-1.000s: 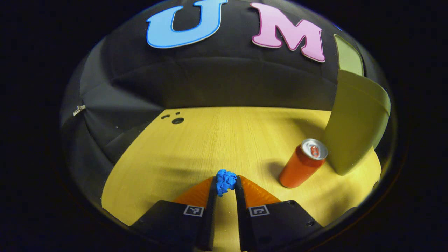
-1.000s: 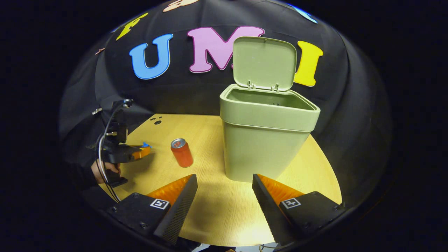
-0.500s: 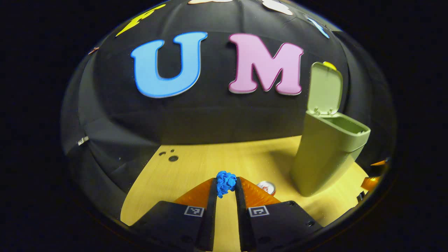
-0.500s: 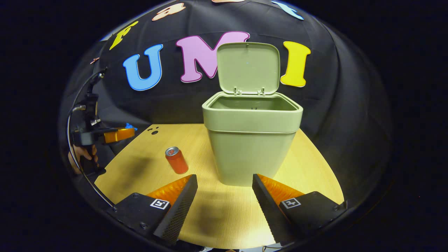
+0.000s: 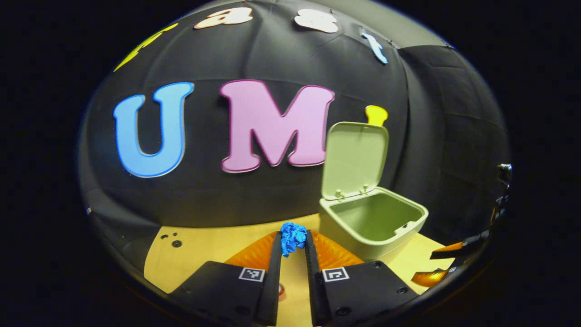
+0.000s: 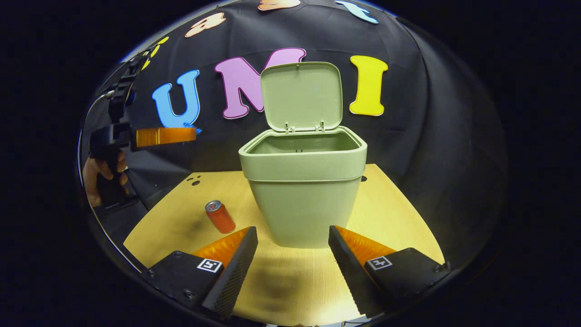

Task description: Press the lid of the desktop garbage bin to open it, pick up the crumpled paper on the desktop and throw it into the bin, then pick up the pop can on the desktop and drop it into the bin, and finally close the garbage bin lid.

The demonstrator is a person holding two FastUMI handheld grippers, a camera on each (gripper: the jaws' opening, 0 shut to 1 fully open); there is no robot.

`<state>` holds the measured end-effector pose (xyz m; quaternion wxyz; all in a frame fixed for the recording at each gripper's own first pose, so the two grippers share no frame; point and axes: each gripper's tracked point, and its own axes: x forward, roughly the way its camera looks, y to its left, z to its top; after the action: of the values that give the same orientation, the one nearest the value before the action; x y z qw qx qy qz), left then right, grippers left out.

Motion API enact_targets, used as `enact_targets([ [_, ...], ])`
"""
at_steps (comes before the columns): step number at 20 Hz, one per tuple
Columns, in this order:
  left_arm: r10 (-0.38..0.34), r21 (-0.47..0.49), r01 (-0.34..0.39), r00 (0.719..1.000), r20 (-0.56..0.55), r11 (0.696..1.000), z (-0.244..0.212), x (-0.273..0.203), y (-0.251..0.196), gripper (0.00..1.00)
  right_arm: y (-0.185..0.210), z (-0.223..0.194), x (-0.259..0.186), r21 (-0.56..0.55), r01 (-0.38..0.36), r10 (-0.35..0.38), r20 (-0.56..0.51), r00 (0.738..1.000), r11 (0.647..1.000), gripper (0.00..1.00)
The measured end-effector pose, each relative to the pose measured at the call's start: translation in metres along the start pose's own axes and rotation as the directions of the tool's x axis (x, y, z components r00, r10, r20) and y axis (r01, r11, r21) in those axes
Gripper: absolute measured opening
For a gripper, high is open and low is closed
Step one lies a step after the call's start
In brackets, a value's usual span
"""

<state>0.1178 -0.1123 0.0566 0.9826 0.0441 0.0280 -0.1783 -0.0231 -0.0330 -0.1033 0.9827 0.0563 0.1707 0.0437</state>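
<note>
In the left gripper view we see our left gripper (image 5: pixel 293 240) pinching the blue crumpled paper (image 5: pixel 292 238) between both fingers, held up in the air above the wooden table (image 5: pixel 209 247). The green garbage bin (image 5: pixel 373 227) stands just beyond and to the right of the paper, its lid (image 5: pixel 355 160) swung up and upright against the black wall, the inside open to us. In the right gripper view we see that same left gripper (image 6: pixel 193 133) far off at the left, raised well above the table and level with the bin's rim, a hand (image 6: pixel 97 175) gripping its handle; a speck of blue paper (image 6: pixel 190 126) shows at its tip. Our right gripper (image 6: pixel 292 238) hovers low over the near edge of the table with its fingers spread wide and nothing between them, facing the front of the bin (image 6: pixel 303 181). The orange pop can (image 6: pixel 219 216) stands on the table to the left of the bin, near our right gripper's left finger and apart from it.
</note>
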Motion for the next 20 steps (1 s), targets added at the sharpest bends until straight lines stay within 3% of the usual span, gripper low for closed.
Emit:
enact_targets([
  [4,-0.11,-0.011,0.11,0.994,-0.005,0.994,0.005,0.022,-0.052,0.32,-0.008,-0.004,-0.001,0.019,-0.014,0.015,-0.009,1.0,1.0,0.99],
  [7,-0.152,-0.01,0.152,0.988,-0.02,0.988,0.003,0.038,-0.075,0.28,-0.013,-0.004,0.001,0.008,-0.028,0.028,-0.012,1.0,1.0,0.99],
  [9,-0.176,-0.002,0.176,0.984,-0.022,0.984,0.002,0.044,-0.085,0.33,-0.017,-0.003,0.003,0.004,-0.031,0.031,-0.009,0.999,1.0,0.99],
  [14,-0.211,-0.027,0.21,0.977,-0.043,0.977,-0.005,0.061,-0.102,0.31,-0.026,-0.007,0.01,0.021,-0.038,0.038,-0.032,0.999,0.999,0.99],
  [20,-0.225,-0.058,0.222,0.972,-0.064,0.973,-0.016,0.071,-0.111,0.48,-0.033,-0.013,0.017,0.025,-0.055,0.056,-0.055,0.997,0.998,0.99],
])
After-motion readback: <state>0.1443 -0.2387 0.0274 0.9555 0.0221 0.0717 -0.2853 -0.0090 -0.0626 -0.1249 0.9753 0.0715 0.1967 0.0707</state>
